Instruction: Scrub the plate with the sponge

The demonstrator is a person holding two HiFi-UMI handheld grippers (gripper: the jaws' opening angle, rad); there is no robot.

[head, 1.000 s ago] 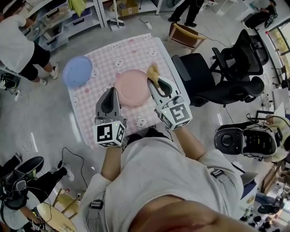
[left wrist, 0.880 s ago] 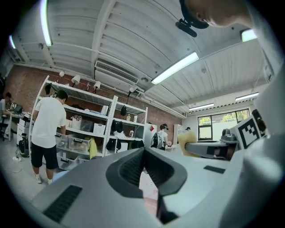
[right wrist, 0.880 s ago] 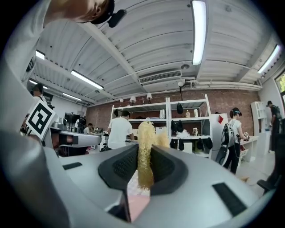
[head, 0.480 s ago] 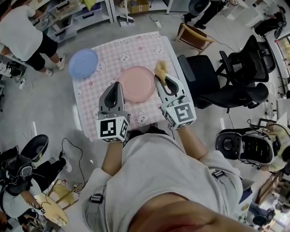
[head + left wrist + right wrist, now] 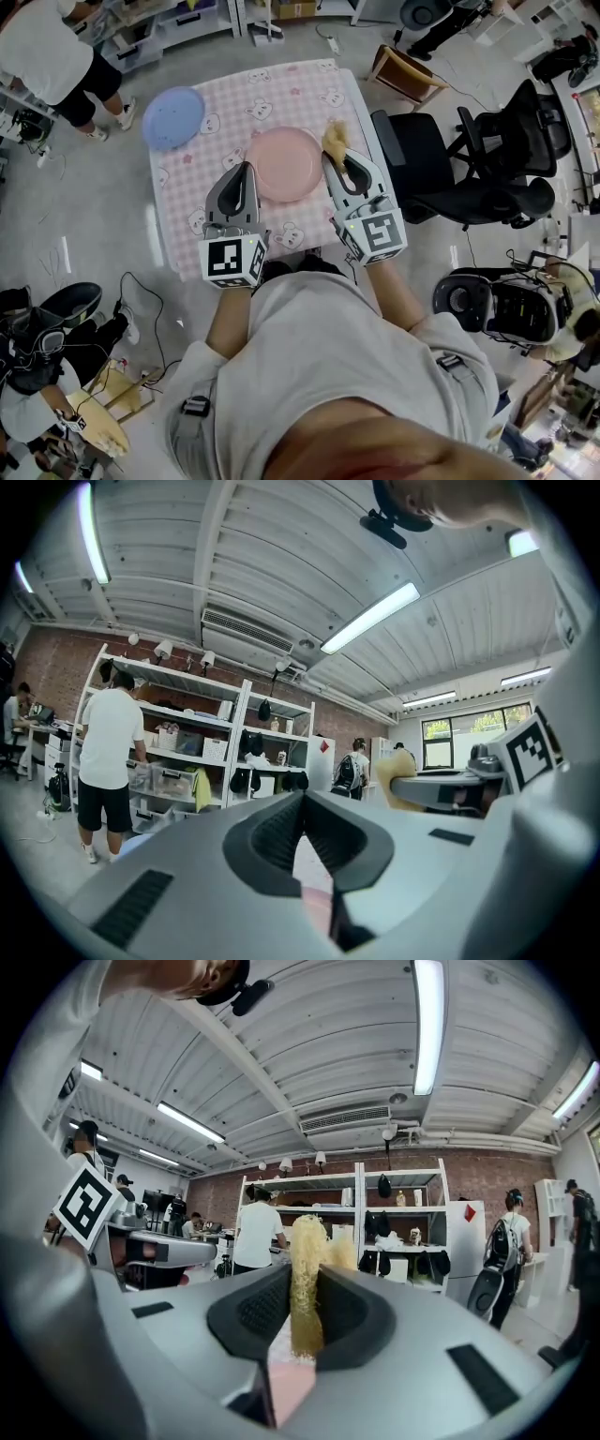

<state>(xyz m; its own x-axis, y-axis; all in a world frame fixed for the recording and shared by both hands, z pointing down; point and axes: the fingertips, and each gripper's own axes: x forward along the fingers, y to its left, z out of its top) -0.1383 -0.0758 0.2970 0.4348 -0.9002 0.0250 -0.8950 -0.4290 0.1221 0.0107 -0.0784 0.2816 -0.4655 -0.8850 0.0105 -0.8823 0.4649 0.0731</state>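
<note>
A pink plate (image 5: 283,164) lies on the small table with the pink checked cloth (image 5: 225,122). My right gripper (image 5: 334,161) is shut on a yellow sponge (image 5: 333,140), which sticks out past the jaws just beyond the plate's right rim; the sponge (image 5: 305,1279) stands pinched between the jaws in the right gripper view. My left gripper (image 5: 244,172) hangs over the plate's left rim, jaws closed with nothing in them. In the left gripper view the tips (image 5: 302,803) meet, with a strip of pink below them.
A blue plate (image 5: 172,117) sits at the table's far left corner. Black office chairs (image 5: 469,159) stand to the right, a wooden stool (image 5: 405,73) behind the table. A person (image 5: 52,61) stands at the left by the shelves (image 5: 159,23).
The view has shifted, and both grippers now sit a little nearer the plate's middle line. The sponge stays gripped in the right gripper; the plate has not moved on the cloth.
</note>
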